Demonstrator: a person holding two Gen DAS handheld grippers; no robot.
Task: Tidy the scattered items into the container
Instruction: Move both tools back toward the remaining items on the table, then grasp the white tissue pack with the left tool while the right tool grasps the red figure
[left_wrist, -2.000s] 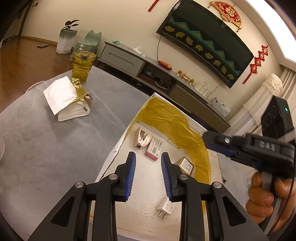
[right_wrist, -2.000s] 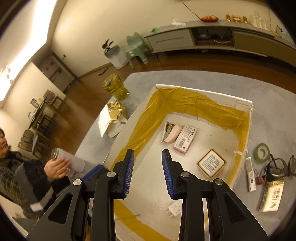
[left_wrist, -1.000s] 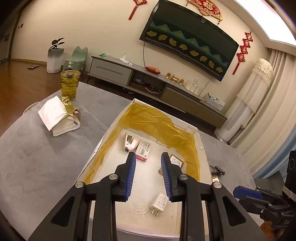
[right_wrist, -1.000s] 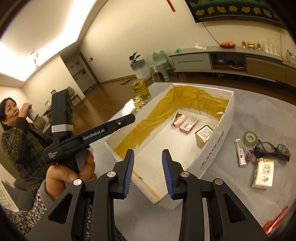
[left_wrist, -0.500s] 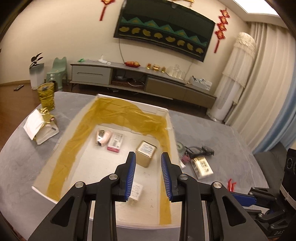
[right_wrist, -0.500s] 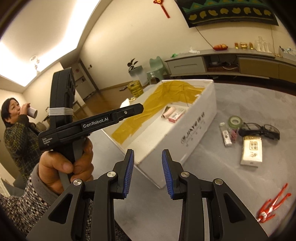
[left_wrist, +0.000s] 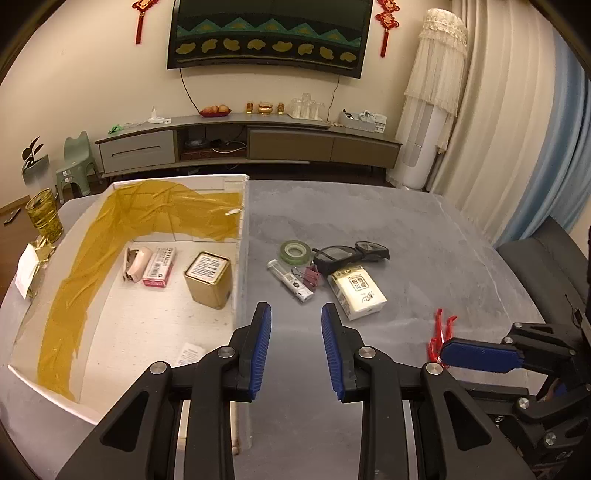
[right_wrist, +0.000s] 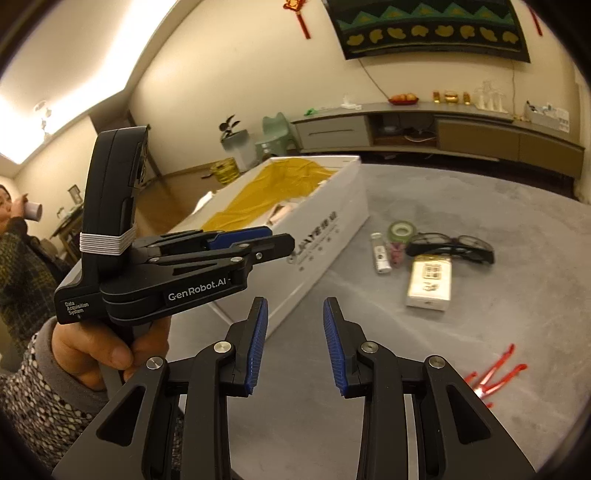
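Note:
A white box (left_wrist: 239, 258) lined with yellow film holds a stapler (left_wrist: 135, 263), a red-and-white carton (left_wrist: 159, 266), a gold tin (left_wrist: 209, 274) and a white plug (left_wrist: 188, 353). To its right on the grey table lie a green tape roll (left_wrist: 294, 252), black glasses (left_wrist: 351, 253), a white tube (left_wrist: 290, 280), a pink binder clip (left_wrist: 311, 276), a white pack (left_wrist: 357, 292) and red scissors (left_wrist: 439, 332). My left gripper (left_wrist: 295, 345) is open and empty over the table beside the box's right wall. My right gripper (right_wrist: 294, 341) is open and empty near the box (right_wrist: 325, 229).
A gold jar (left_wrist: 43, 214) and a foil-and-paper packet (left_wrist: 30, 268) sit left of the box. A dark chair (left_wrist: 543, 266) stands at the table's right edge. A second person (right_wrist: 18, 251) is at the far left of the right wrist view.
Both grippers have pulled back out of the box and swung right. The loose items on the table have come into the left wrist view. Both stayed open.

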